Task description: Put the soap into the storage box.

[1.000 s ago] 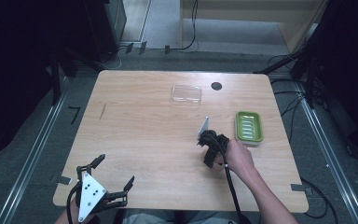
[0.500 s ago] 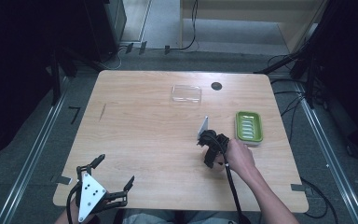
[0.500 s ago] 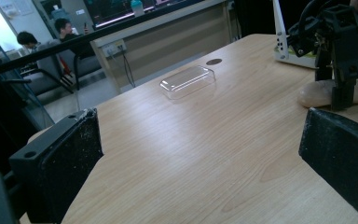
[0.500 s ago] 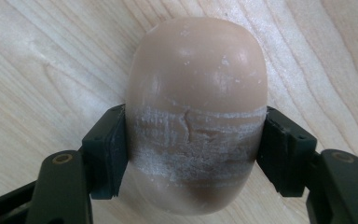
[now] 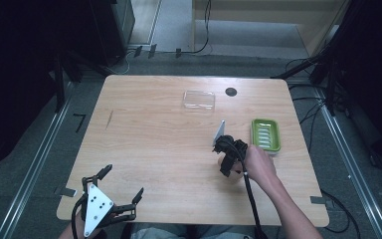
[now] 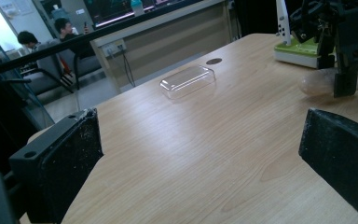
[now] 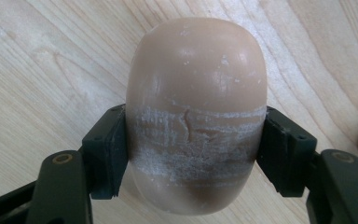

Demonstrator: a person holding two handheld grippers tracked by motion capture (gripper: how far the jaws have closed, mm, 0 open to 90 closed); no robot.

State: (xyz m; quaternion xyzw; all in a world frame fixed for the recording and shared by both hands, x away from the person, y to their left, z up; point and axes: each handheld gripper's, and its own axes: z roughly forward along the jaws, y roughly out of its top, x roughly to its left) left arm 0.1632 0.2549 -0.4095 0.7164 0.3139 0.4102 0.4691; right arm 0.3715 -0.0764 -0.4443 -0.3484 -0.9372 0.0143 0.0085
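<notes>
The soap (image 7: 196,121) lies on the bench (image 5: 144,134) just beside the green dish (image 5: 265,134), probably bound for it; the clear lid (image 5: 199,100) waits farther back, off to leave the dish open. The right gripper (image 7: 193,149) has its fingers (image 7: 107,151) closed on the soap's sides, pads pressing. The left gripper (image 6: 205,163) idles at the near edge, fingers wide apart, holding nothing.

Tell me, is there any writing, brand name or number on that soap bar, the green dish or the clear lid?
None can be read: the beige oval soap bar shows only white scuffs and a crack, while the green plastic soap dish and the clear plastic lid look blank.
</notes>
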